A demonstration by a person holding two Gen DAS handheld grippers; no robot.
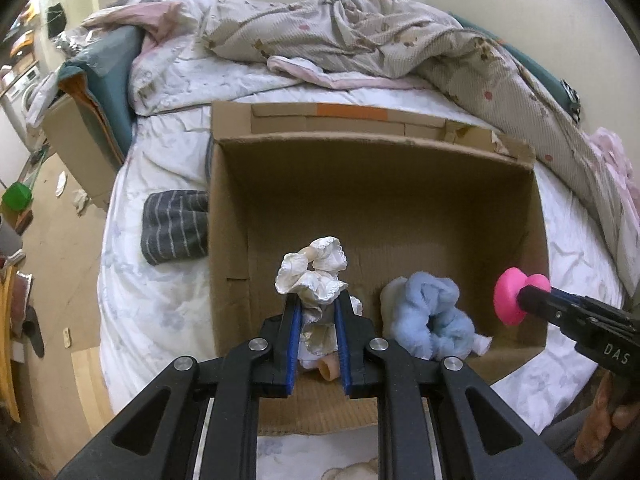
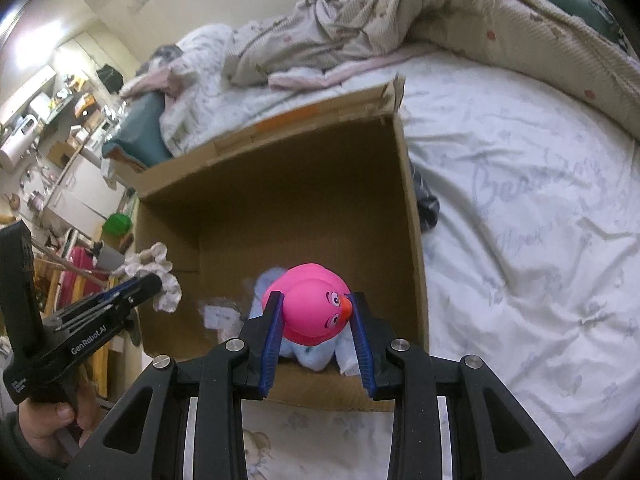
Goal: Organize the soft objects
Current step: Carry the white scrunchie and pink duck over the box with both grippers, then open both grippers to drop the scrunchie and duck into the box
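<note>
Jaws of the left gripper [image 1: 318, 308] pinch a white frilly scrunchie [image 1: 316, 276] in the left wrist view, the blue pads pressed on its lower folds while the ruffles bunch up beyond the fingertips. Below the jaws sits an open cardboard box [image 1: 376, 188] on a white bed sheet [image 1: 160, 280]. To the right of the jaws, on the box floor, lies a fluffy light-blue scrunchie [image 1: 430, 316]. Farther right, the right gripper [image 1: 524, 296] reaches over the box wall with a pink rubber duck [image 1: 514, 296] at its tip.

From the right wrist view, the right gripper [image 2: 316, 312] clamps the pink rubber duck [image 2: 312, 304] between its blue pads, the orange beak against the right finger. Directly beneath the duck lies the light-blue scrunchie [image 2: 308, 354], inside the cardboard box [image 2: 280, 184]. Left of the jaws, the left gripper [image 2: 154, 282] carries the white frilly scrunchie [image 2: 154, 266] over the box's left wall.
</note>
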